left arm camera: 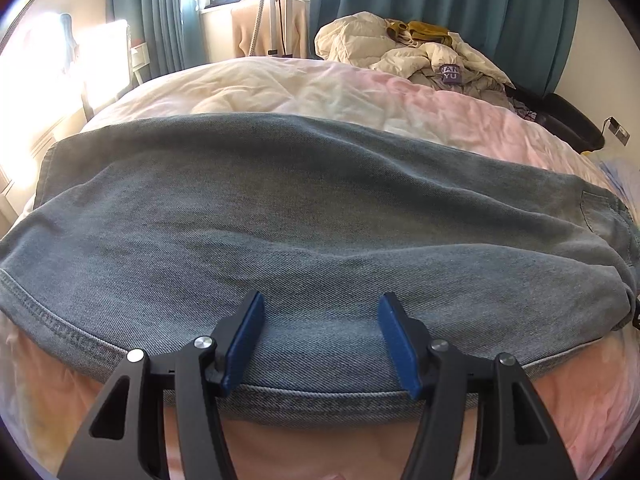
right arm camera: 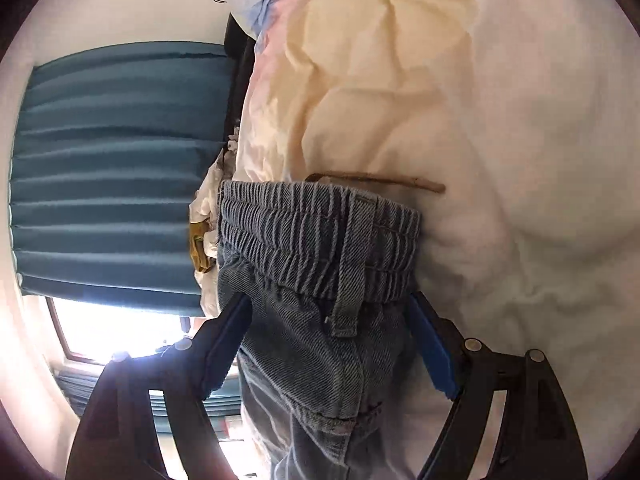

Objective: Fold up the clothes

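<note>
Jeans (left arm camera: 320, 208) flat under left claw (left arm camera: 320, 312), waistband (right arm camera: 316, 236) between right claw (right arm camera: 328, 308) pads

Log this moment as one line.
jeans: flat on bed | left gripper: open over hem | right gripper: open around waistband

Both wrist views close over jeans (left arm camera: 320, 208), bed (left arm camera: 280, 84)

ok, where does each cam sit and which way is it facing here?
Left wrist: on the left gripper, tilted down across the jeans on the bed toward curtains and window; only its open fingers show.
Right wrist: on the right gripper, rolled sideways, close on the jeans' elastic waistband; only its fingers show, either side of the denim.
Shared: jeans, bedding, teal curtains.
</note>
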A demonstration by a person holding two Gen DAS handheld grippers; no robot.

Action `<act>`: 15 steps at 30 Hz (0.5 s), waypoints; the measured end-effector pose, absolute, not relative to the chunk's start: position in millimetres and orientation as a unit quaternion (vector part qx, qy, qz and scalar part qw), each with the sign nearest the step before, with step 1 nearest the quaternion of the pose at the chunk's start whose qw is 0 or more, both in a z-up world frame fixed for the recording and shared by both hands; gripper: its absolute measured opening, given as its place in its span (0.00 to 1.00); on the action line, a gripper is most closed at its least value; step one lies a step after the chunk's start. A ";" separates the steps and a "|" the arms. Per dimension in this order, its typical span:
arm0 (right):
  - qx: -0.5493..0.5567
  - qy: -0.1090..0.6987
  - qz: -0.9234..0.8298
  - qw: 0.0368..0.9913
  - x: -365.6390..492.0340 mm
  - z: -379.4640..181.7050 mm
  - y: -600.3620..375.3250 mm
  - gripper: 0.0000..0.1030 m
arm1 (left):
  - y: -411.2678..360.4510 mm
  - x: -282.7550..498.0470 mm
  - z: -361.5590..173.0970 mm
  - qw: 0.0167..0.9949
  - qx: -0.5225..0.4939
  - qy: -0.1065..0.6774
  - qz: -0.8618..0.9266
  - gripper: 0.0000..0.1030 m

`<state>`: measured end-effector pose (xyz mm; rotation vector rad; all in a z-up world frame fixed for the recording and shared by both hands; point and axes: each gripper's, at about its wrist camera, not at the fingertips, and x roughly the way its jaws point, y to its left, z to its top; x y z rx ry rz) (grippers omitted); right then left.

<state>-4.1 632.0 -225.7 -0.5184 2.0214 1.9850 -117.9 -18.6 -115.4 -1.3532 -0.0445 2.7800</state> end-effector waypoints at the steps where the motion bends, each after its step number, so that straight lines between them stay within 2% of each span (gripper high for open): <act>1: -0.178 0.697 0.683 0.126 -5.5 -224.3 630.4 0.78 | -19.2 -118.2 -115.2 0.026 -0.438 -0.016 0.898 0.59; 6: -0.214 0.657 0.708 0.145 -18.5 -224.9 630.4 0.78 | -21.4 -118.2 -115.0 0.029 -0.440 -0.020 0.897 0.59; 9: -0.207 0.654 0.706 0.176 -20.2 -231.6 629.7 0.73 | -21.2 -119.1 -116.0 0.030 -0.442 -0.019 0.896 0.59; 12: -0.196 0.637 0.713 0.218 -22.2 -222.4 621.2 0.57 | -24.3 -120.4 -115.9 0.034 -0.445 -0.032 0.894 0.59; 14: -0.184 0.621 0.722 0.244 -21.9 -211.4 612.0 0.43 | -25.6 -120.4 -115.3 0.035 -0.446 -0.037 0.894 0.59; 15: -0.178 0.612 0.727 0.255 -21.7 -204.9 607.3 0.40 | -25.7 -120.4 -115.0 0.035 -0.445 -0.038 0.894 0.59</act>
